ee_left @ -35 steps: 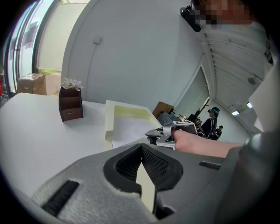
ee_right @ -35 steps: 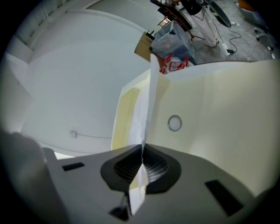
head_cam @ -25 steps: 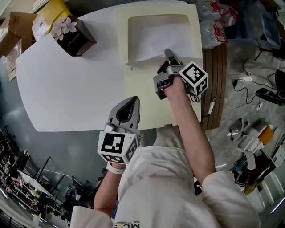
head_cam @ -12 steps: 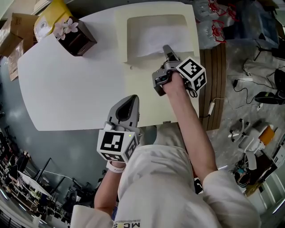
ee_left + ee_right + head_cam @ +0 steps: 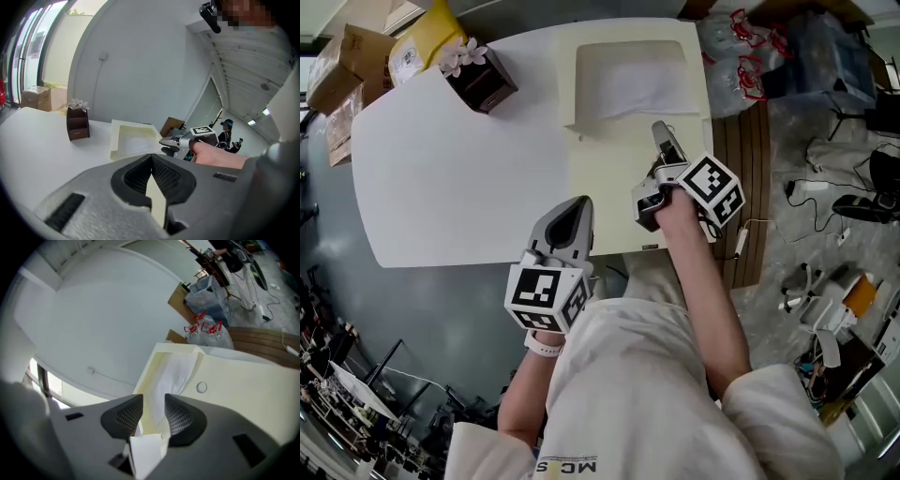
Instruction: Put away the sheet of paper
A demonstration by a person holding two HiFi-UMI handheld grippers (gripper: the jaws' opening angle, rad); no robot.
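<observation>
Two things could go wrong from here, I think. The sheet of paper (image 5: 628,89) lies in the recess of the cream tray (image 5: 619,192), and its near edge seems to reach the lip. Such a thin, light, slightly wavy sheet could slide out if the right gripper (image 5: 664,141) brushes it. That gripper's jaws have just been opening and stand wide, with nothing between them, near this edge. The left gripper (image 5: 577,206) hangs over the near part of the white counter (image 5: 459,178), jaws together and empty; a careless swing could knock the tray. The tray looks like smooth, hard, matt plastic with rounded corners. The jaws' pads are dark with a fine grid texture. A brown box with pale flowers (image 5: 483,80) stands well apart.
</observation>
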